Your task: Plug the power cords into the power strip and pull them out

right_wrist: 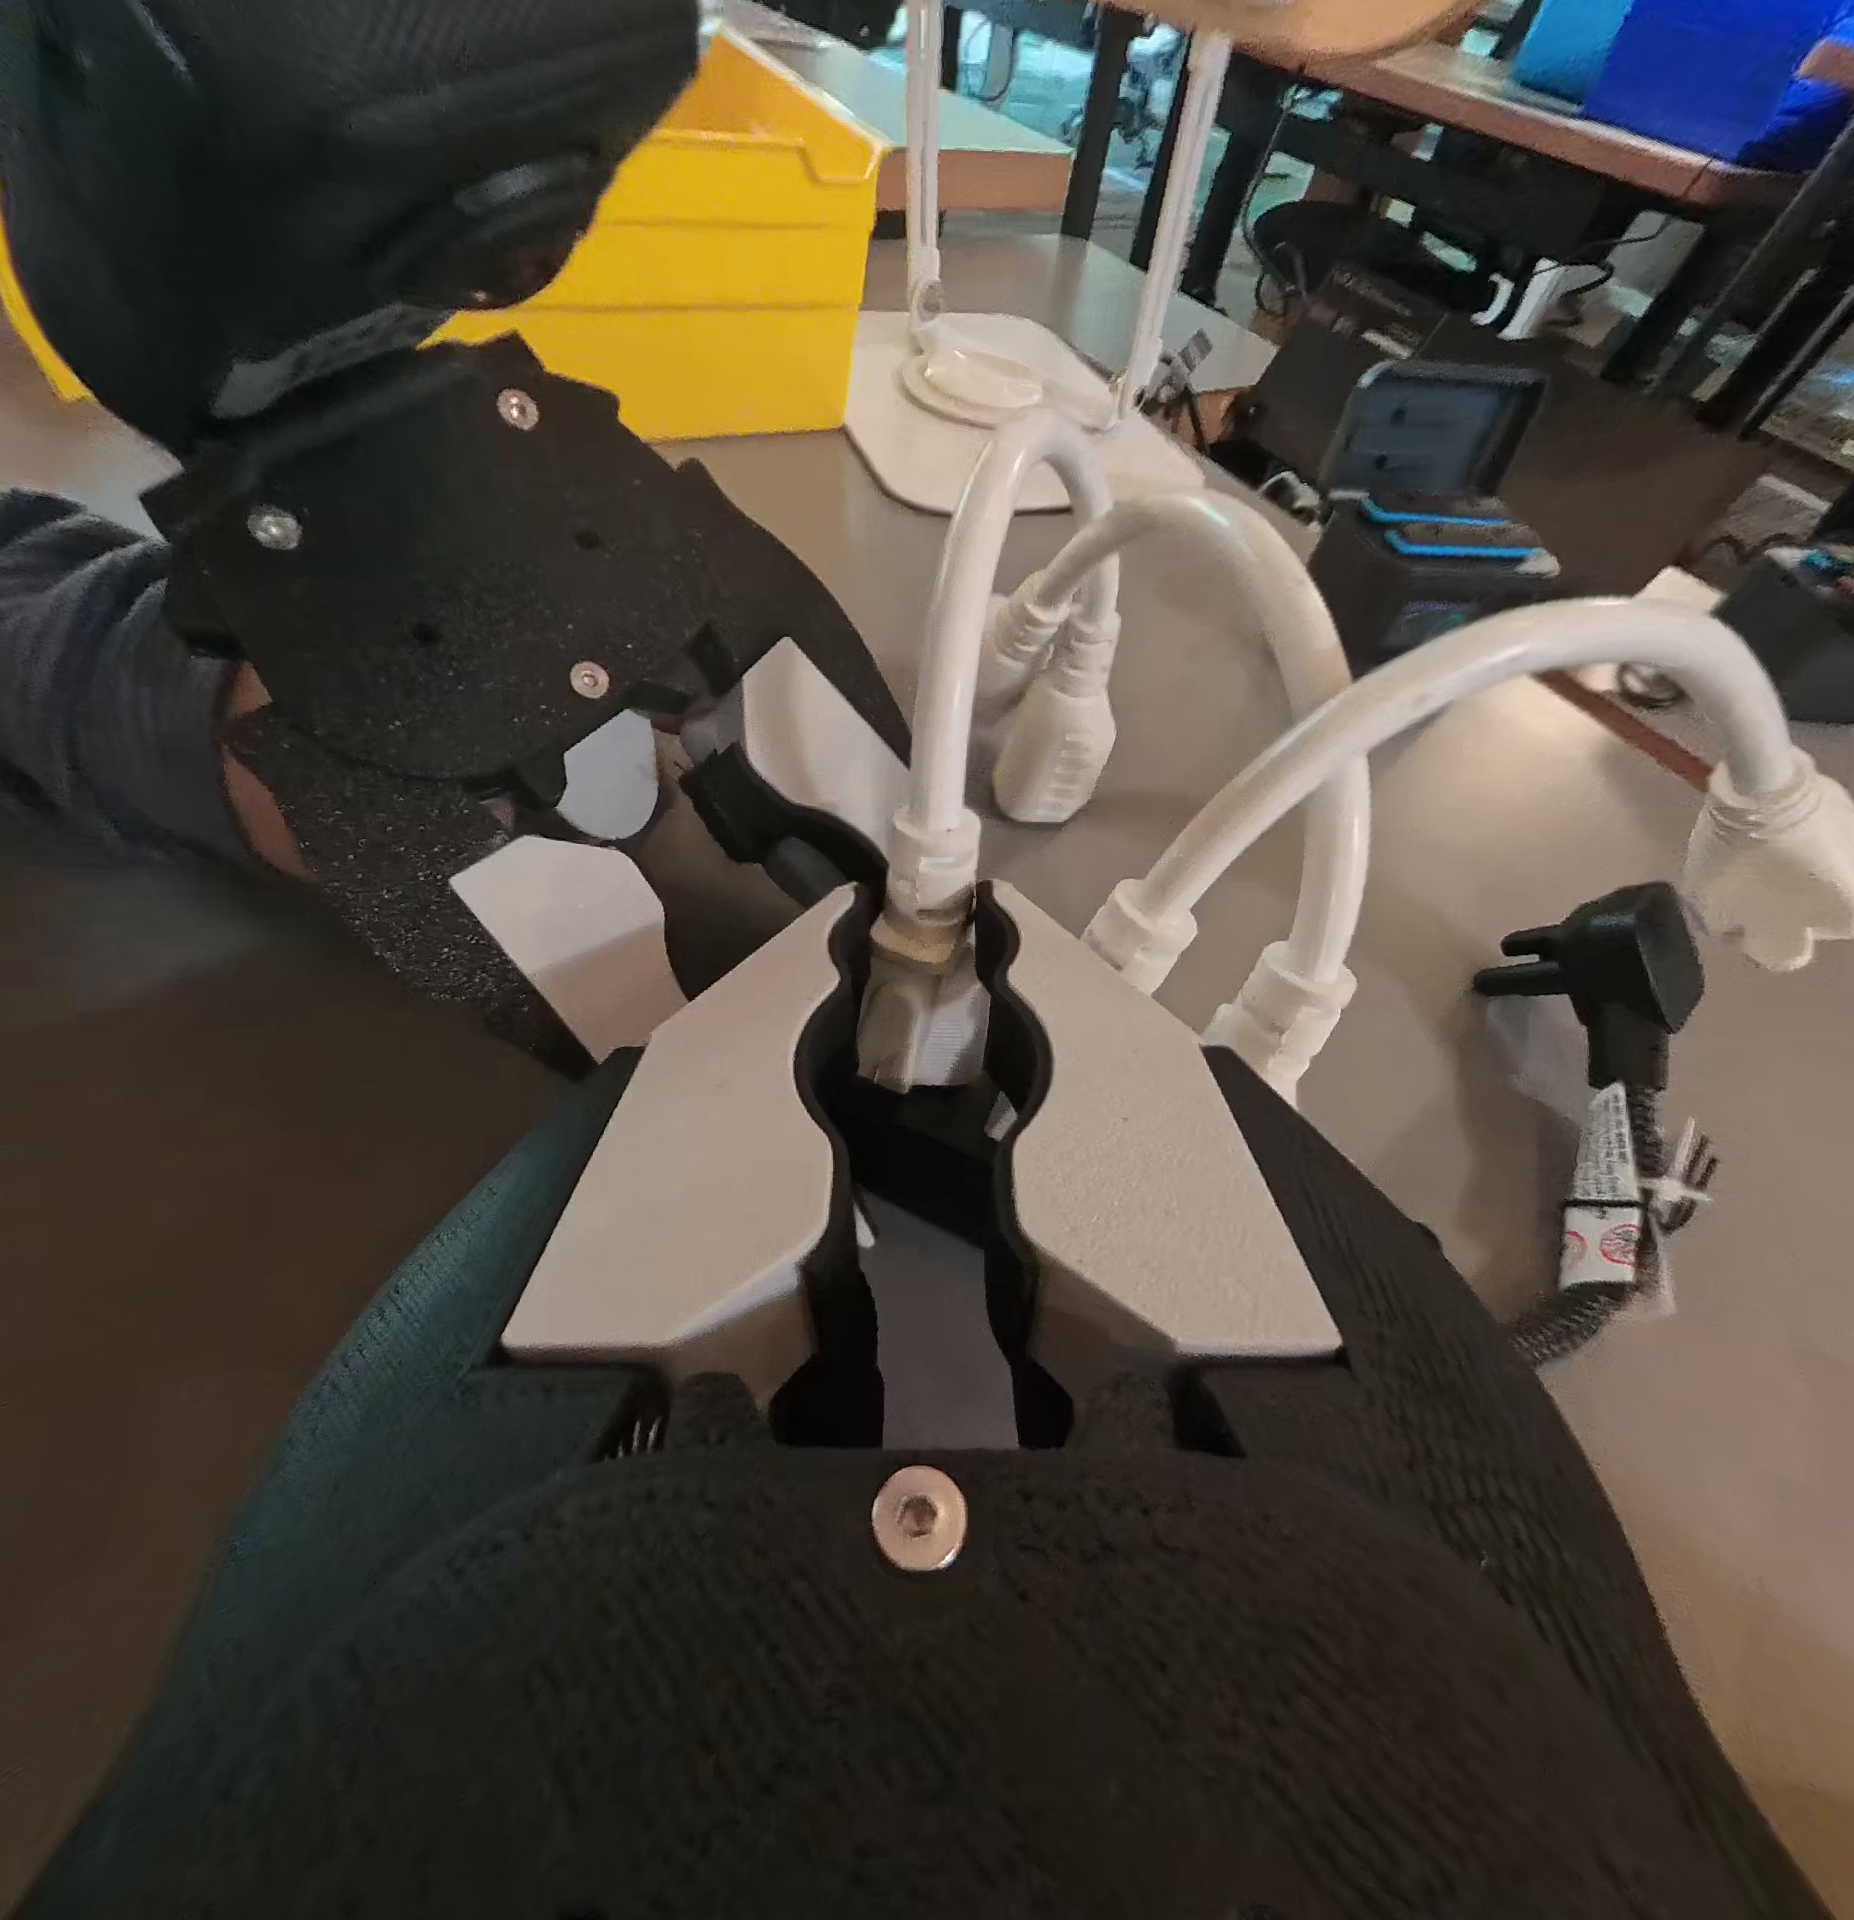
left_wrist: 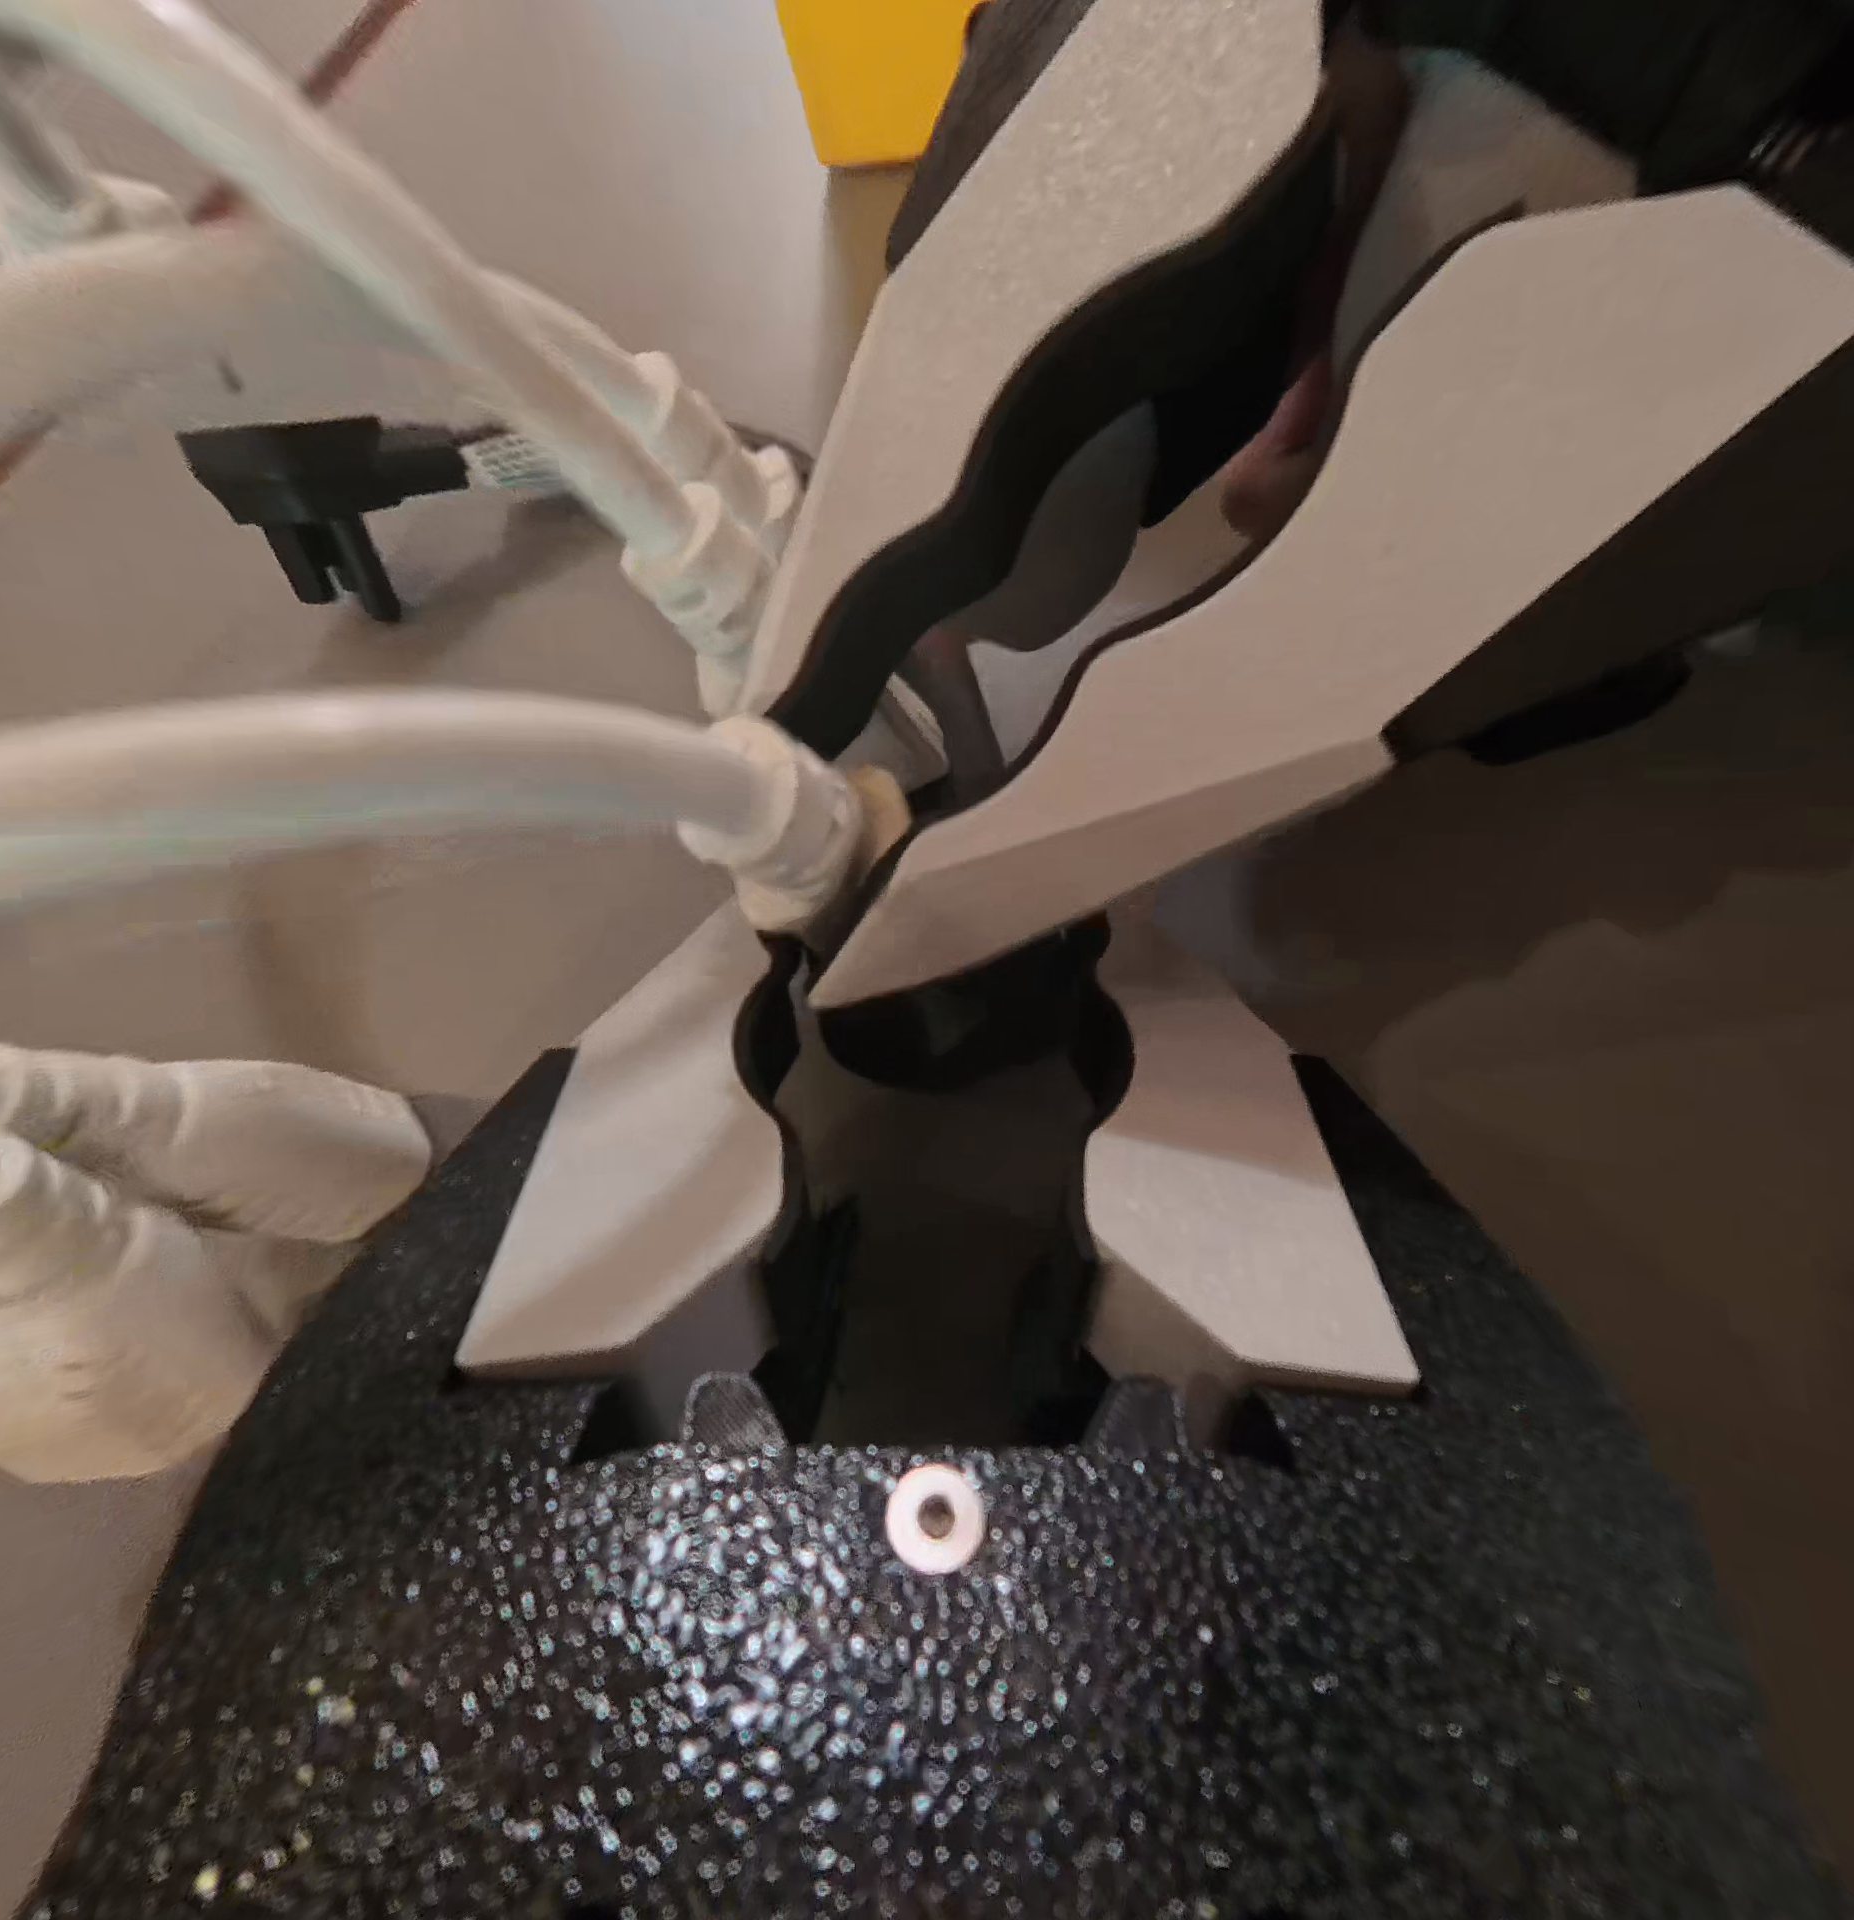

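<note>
- Far left and toward the back, a yellow plastic bin (right_wrist: 736, 312) stands on the grey counter (right_wrist: 227, 1122), well clear of the work.
- My left fingers (left_wrist: 933, 1049) come in from the left. They look clenched on one end of the black power strip (right_wrist: 928, 1143) and seem to be steadying it, though the contact is partly hidden.
- In the centre, my right fingers (right_wrist: 923, 935) are clamped on the white moulded plug (right_wrist: 918, 1018) of a short white cord. The plug points down at the strip, with its cord arching up and away.
- The plug's base sits right at the strip's face. I cannot see the prongs, so I cannot tell whether it is fully seated.
- I judge this to be the seating or unseating of this one plug. The next move calls for a straight push or pull along the plug's axis while the left side holds the strip still. Rocking the plug sideways could bend the prongs.
- Just right of my right fingers, two more white cord ends (right_wrist: 1266, 997) drop behind the finger, apparently toward the strip.
- Farther right, a loose white connector (right_wrist: 1775, 883) hangs on its arched cord.
- Beside it, the black angled plug (right_wrist: 1598, 977) on a braided black cable lies on the counter, unplugged.
</note>
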{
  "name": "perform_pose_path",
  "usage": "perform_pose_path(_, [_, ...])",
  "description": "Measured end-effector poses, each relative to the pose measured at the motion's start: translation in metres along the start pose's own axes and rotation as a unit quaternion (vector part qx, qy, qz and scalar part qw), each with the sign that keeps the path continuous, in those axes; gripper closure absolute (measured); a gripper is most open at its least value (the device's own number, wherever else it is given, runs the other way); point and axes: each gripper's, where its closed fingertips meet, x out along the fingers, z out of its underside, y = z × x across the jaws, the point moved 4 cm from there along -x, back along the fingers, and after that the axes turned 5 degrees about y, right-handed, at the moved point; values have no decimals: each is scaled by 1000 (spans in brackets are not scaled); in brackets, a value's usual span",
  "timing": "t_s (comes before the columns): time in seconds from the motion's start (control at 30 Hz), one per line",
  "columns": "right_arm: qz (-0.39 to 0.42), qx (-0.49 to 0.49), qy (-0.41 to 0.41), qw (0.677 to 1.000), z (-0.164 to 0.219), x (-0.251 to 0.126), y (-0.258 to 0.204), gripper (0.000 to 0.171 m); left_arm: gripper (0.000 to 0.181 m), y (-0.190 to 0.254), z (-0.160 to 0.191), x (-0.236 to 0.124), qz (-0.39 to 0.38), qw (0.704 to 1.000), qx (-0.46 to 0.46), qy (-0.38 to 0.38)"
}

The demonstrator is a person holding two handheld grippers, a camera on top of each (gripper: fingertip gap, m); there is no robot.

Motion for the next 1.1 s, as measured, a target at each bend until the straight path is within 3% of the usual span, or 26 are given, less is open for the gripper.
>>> perform_pose_path(0.03, [11, 5, 8, 1000, -2, 0, 1, 154, 132, -2, 0, -2, -2, 1000, -2, 12])
perform_pose_path(0.13, [42, 90, 54, 994, -4, 2, 3, 156, 134, -7, 0, -3, -13, 1000, -11, 23])
perform_pose_path(0.37, [60, 114, 72, 989, -6, 0, 5, 157, 133, -9, -2, -4, -33, 999, -5, 30])
perform_pose_path(0.53, [96, 74, 41, 992, -4, 4, 2, 157, 134, -12, 1, -2, -39, 999, -13, 15])
perform_pose_path(0.83, [60, 44, -22, 997, 2, 7, 2, 154, 134, -8, 4, 3, 18, 997, -70, -7])
perform_pose_path(1.1, [58, 42, 2, 997, 3, 4, 4, 155, 132, -1, 3, -6, -9, 998, -55, 9])
